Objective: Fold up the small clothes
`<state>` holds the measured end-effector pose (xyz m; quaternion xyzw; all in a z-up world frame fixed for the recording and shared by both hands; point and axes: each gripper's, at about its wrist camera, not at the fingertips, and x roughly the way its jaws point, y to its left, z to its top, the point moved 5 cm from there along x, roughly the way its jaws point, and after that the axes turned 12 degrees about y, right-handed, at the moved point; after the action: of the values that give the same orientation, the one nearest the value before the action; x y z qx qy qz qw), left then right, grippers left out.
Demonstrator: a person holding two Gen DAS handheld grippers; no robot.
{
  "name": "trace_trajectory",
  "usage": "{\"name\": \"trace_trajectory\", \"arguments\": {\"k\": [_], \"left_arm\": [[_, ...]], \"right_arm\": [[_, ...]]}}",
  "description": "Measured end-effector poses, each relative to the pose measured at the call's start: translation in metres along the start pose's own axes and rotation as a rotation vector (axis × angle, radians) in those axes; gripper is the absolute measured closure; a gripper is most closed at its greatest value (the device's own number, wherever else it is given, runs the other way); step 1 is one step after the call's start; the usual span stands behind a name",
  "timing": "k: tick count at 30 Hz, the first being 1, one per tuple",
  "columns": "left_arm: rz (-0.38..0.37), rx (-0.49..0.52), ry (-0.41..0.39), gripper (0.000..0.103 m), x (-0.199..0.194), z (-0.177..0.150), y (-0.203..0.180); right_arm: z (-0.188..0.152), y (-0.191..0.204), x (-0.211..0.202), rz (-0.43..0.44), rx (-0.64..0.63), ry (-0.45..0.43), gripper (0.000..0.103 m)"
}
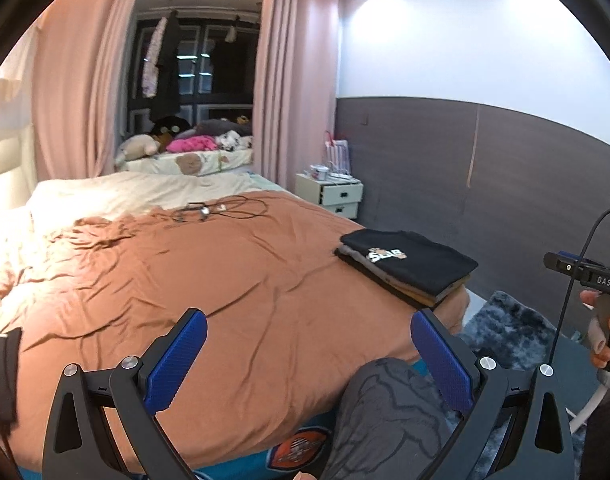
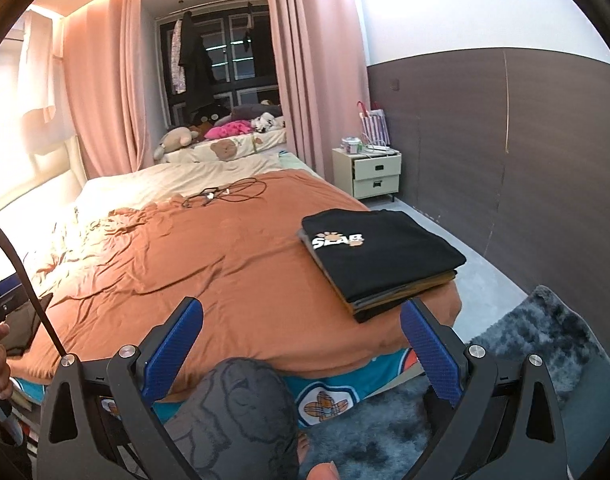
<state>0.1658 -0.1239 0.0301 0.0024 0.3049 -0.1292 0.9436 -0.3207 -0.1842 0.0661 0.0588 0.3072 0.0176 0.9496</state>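
A stack of folded clothes (image 1: 409,268) (image 2: 385,256), topped by a black shirt with a white and orange logo, lies near the right front corner of a bed with an orange sheet (image 1: 233,280) (image 2: 209,256). My left gripper (image 1: 307,328) is open above the sheet's front part, its blue pads holding nothing. My right gripper (image 2: 303,320) is also open and empty, with the stack just beyond its right finger. A dark item (image 2: 25,324) lies at the bed's left edge, mostly cut off.
The person's knee in grey patterned trousers (image 2: 241,412) (image 1: 385,412) presses against the bed's front edge. Cables (image 1: 217,210) lie mid-bed. A cream nightstand (image 2: 377,172) stands by the dark wall, and a grey shaggy rug (image 2: 545,332) is on the floor at right.
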Motion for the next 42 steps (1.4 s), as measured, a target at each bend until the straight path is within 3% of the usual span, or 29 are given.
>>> {"name": "trace_trajectory", "arguments": {"k": [13,23,42], "left_arm": [[0.059,-0.073,-0.043,0.001,-0.039,-0.051,0.028],[0.125,-0.098,-0.044,0.0,-0.046,-0.08,0.047],[0.138,-0.102,-0.046,0.001,-0.048,-0.094,0.05]], "right_arm": [[-0.034,0.042,-0.004,0.02,-0.043,-0.017,0.004],[-0.055,0.055,0.011,0.042,-0.06,0.011,0.004],[-0.066,0.079,0.017,0.051,-0.054,0.022,0.004]]}}
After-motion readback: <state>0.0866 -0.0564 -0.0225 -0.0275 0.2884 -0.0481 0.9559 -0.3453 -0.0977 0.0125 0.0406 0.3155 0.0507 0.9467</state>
